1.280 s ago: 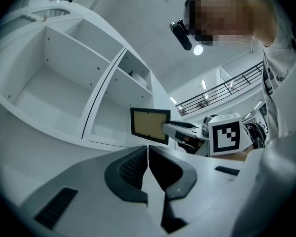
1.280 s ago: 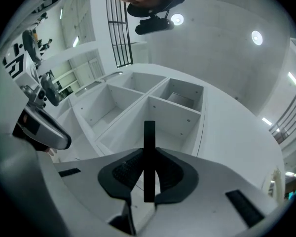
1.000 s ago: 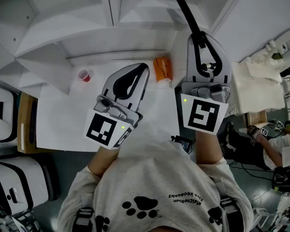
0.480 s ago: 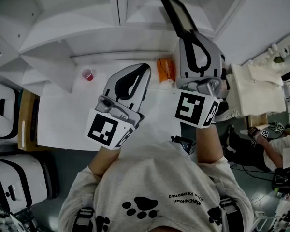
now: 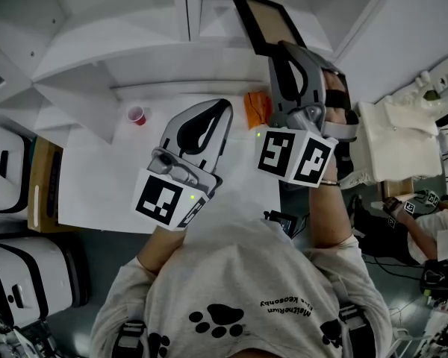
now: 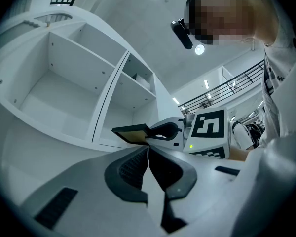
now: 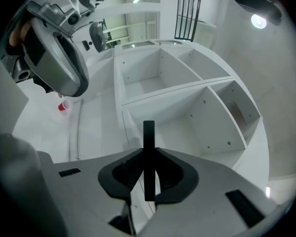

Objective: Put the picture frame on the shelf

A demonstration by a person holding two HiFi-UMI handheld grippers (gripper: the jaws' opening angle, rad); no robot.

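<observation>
The picture frame point(image 5: 267, 23) is black-edged with a tan back. My right gripper point(image 5: 287, 54) is shut on its lower edge and holds it up before the white shelf point(image 5: 119, 47). In the right gripper view the frame point(image 7: 148, 152) shows edge-on between the pads, in front of an empty shelf compartment point(image 7: 187, 122). The left gripper view shows the frame point(image 6: 130, 134) lying flat in the right gripper point(image 6: 160, 132). My left gripper point(image 5: 209, 114) is shut with nothing in it, above the white table point(image 5: 97, 177); its tips point(image 6: 148, 149) meet.
A small red cup point(image 5: 135, 115) stands on the table at the left, and an orange object point(image 5: 255, 107) lies between the grippers. White cases point(image 5: 7, 174) sit on the floor at the left. Cloth-covered furniture point(image 5: 396, 136) stands at the right.
My right gripper has rolled and moved left toward the shelf, so the frame went from edge-on to showing its tan face. The left gripper has stayed put.
</observation>
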